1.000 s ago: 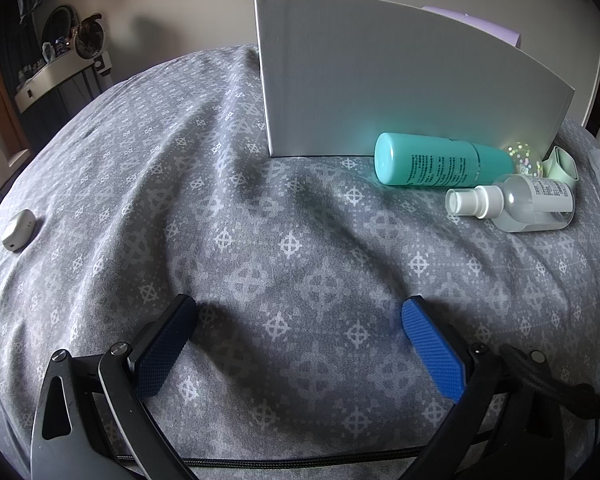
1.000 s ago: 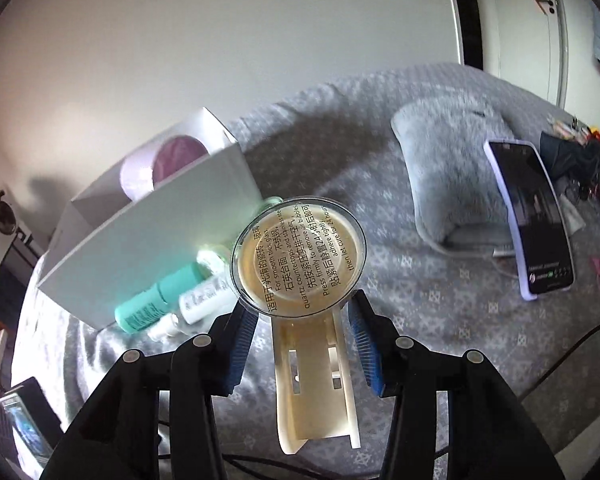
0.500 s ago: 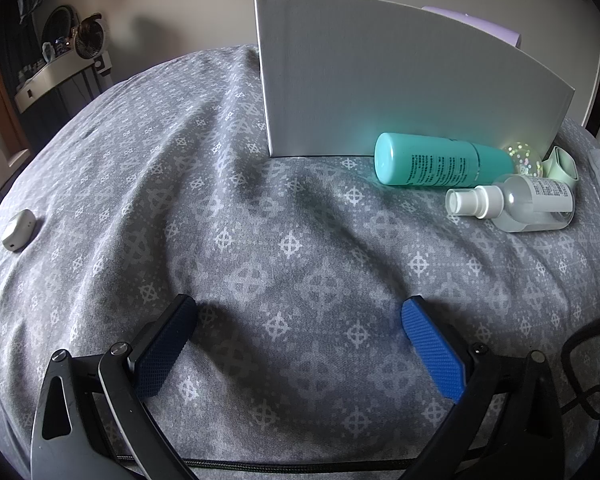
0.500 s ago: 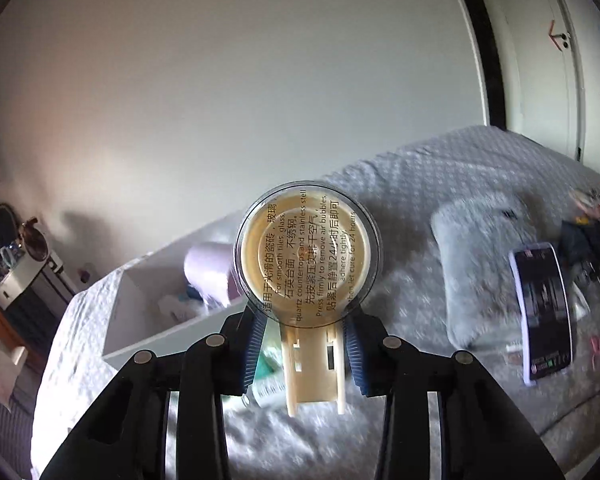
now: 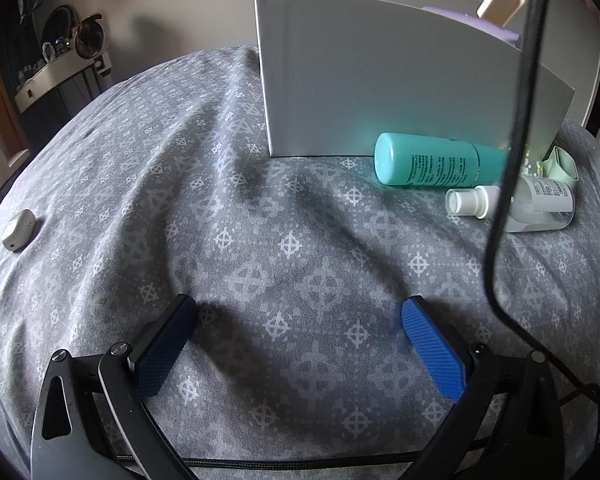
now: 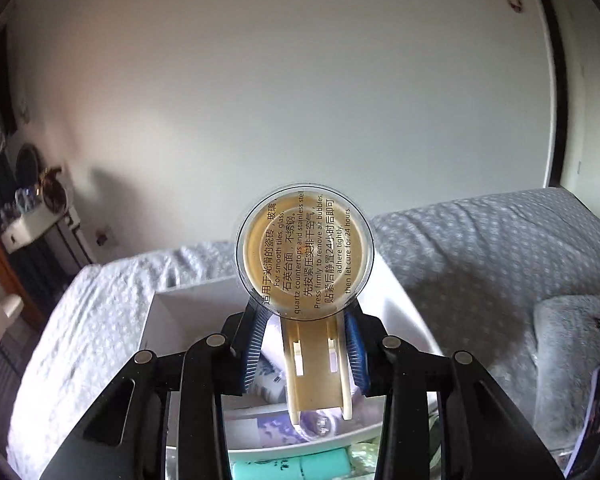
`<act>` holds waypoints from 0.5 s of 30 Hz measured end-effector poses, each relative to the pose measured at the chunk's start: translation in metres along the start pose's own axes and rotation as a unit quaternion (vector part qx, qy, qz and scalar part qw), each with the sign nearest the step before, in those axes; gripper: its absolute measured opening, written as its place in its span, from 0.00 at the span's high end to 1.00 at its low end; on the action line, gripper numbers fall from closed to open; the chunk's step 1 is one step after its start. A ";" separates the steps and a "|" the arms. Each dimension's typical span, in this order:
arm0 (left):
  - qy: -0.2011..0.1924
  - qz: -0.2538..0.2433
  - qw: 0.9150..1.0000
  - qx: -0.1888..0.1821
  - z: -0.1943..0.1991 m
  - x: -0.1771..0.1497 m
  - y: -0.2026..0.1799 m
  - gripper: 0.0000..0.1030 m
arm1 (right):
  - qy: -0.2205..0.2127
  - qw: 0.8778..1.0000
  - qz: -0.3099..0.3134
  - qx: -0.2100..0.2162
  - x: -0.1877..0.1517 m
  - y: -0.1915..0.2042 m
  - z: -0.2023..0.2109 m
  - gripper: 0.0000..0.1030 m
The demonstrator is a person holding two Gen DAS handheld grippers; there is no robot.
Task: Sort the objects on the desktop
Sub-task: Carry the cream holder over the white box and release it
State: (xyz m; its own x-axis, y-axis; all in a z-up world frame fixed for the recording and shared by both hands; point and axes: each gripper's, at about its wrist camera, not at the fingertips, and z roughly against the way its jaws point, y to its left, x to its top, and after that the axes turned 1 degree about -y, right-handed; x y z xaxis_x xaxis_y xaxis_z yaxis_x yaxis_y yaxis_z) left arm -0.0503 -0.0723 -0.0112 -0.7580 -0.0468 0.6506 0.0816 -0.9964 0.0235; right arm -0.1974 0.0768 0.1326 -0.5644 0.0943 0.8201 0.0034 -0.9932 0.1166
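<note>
2 grippers share this scene, each seen from its own wrist camera. The right gripper (image 6: 306,344) is clamped on a cream plastic adhesive hook (image 6: 305,280), its blue pads (image 6: 354,350) pressing the flat stem from both sides. The hook's round base, a clear disc printed with mounting instructions, faces the camera above the pads. It hangs in the air above an open white box (image 6: 168,320), with purple-patterned items visible in the box below it.

The hook looks light and rigid. Its stem gives 2 flat parallel faces, which seem the best place to grip; the glossy disc would likely slip and could peel or smudge if pinched. A drop into the box should do it no harm.

The left gripper (image 5: 300,344) sits low over a grey patterned bedspread (image 5: 260,208), jaws spread wide and holding nothing. Ahead of it stands the box's white wall (image 5: 380,80), and the hook's lower end (image 5: 494,0) shows above it at the top edge. Lying on the fabric against that wall are a teal bottle (image 5: 432,160) and, just in front, a clear spray bottle (image 5: 536,204), with a pale green object (image 5: 562,164) behind. A black cable (image 5: 512,160) crosses the view. A small white device (image 5: 18,229) lies far left.
</note>
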 end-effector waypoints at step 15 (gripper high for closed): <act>0.000 0.001 1.000 -0.001 0.000 0.000 0.000 0.00 | -0.012 1.000 0.011 0.007 -0.087 -0.007 0.072 0.01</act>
State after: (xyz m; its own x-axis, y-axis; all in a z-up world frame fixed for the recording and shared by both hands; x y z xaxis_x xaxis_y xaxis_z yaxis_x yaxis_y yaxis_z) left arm -0.0500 -0.0724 -0.0112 -0.7585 -0.0482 0.6499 0.0815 -0.9964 0.0212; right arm -0.0890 0.0805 0.1005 -0.5436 0.0742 0.8361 0.0274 -0.9940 0.1060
